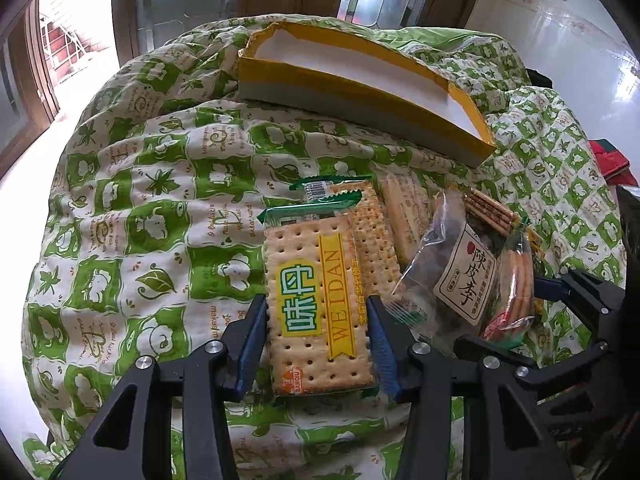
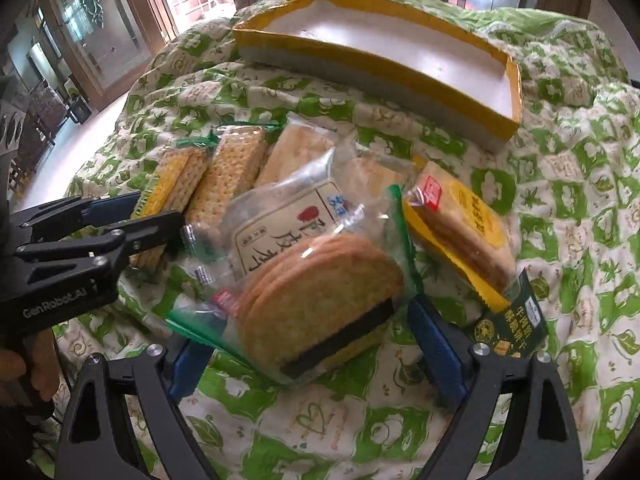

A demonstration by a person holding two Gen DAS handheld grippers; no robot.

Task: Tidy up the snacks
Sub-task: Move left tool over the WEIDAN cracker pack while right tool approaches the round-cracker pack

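1. While both tools sit low over the bed quilt (image 1: 120,208), left gripper (image 1: 318,344) fingers touch both sides of the cracker pack (image 1: 316,304), seemingly grasping it.
2. Right gripper (image 2: 316,356) fingers are released around the round biscuit pack (image 2: 320,300), not touching.
3. Squeeze the pack edges gently, lift level.
4. Farther back, the yellow box (image 1: 320,80) sits empty; carry there.

Cracker pack (image 1: 316,304) between the left fingers: "WEIDAN", "BANGIU" are read.
Clear bag (image 1: 466,276) right of it: "陳皮李".
Left gripper body (image 2: 60,308): "GenRobot.AI".
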